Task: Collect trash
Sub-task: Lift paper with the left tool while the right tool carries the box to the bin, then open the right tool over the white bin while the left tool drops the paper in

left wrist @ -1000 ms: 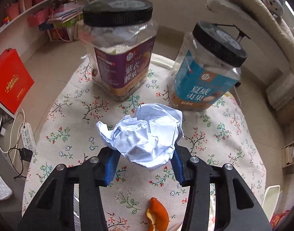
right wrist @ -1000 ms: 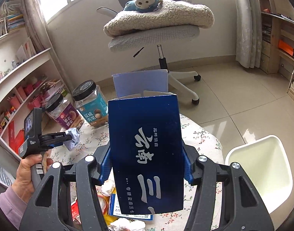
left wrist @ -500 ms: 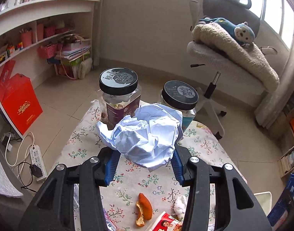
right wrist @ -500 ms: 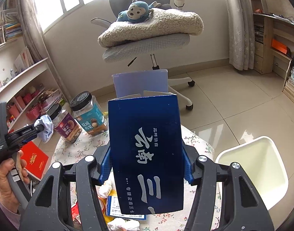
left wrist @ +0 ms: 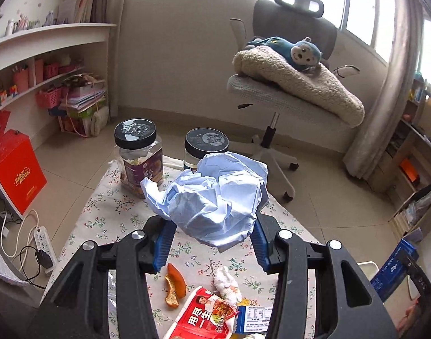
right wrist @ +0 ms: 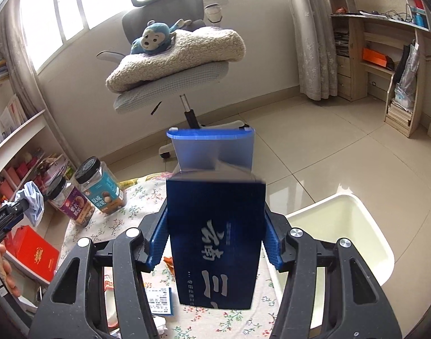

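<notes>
My left gripper [left wrist: 212,245] is shut on a crumpled pale blue paper ball [left wrist: 212,197] and holds it high above the floral table [left wrist: 108,212]. It also shows at the far left of the right wrist view [right wrist: 31,203]. My right gripper [right wrist: 215,243] is shut on a dark blue carton [right wrist: 215,243] with white lettering, its top flap open, held above the table edge beside the white bin [right wrist: 339,231]. On the table lie an orange peel [left wrist: 175,285], a red snack wrapper [left wrist: 207,316] and a white tissue wad [left wrist: 226,282].
Two black-lidded jars, one purple-labelled [left wrist: 139,158], one teal-labelled [right wrist: 101,189], stand at the table's far end. An office chair [left wrist: 286,90] with a blanket and plush monkey is behind. A red box [left wrist: 14,169] and power strip [left wrist: 43,243] lie on the floor at left.
My left gripper has risen and pulled back with the paper ball, so the jars look smaller and farther. My right gripper has shifted right toward the bin with the carton.
</notes>
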Available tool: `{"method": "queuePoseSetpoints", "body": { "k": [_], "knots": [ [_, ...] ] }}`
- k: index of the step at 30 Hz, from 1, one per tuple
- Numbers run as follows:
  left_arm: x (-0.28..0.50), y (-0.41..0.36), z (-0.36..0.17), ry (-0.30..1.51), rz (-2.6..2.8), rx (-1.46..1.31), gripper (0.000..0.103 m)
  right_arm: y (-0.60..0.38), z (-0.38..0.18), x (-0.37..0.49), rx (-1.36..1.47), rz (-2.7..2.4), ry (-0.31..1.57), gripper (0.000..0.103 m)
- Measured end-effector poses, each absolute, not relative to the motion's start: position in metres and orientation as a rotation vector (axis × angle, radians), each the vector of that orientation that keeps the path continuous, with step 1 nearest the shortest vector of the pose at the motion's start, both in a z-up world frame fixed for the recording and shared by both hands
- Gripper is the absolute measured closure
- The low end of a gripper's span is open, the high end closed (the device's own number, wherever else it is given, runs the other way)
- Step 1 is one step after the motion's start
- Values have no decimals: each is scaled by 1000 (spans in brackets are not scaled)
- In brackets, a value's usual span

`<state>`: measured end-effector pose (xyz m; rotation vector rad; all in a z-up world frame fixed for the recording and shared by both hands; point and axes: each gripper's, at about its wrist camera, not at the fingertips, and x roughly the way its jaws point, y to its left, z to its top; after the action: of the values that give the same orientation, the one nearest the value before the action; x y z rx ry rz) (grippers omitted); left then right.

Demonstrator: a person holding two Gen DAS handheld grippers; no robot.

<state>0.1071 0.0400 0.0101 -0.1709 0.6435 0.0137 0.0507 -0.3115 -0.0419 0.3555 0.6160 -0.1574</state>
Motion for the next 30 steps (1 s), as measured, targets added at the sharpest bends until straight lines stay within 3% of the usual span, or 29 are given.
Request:
{"method": "queuePoseSetpoints", "body": {
  "k": [16,18,20,24,30],
  "knots": [
    [84,-62,3,679,-191,-69,56,-411,-69,18,415,-384,685,48],
    [81,-83,0,689,-233,-59,56,-424,-70,11,457,-394,685,39],
    [78,-105,-4,705,-276,-48,56,-435,-66,0,491,-431,650,21],
    [71,-152,-17,737,-360,-33,55,-459,-58,-18,548,-468,597,14],
    [64,-221,-38,820,-471,-55,55,-491,-54,-42,642,-497,550,13]
  ]
}}
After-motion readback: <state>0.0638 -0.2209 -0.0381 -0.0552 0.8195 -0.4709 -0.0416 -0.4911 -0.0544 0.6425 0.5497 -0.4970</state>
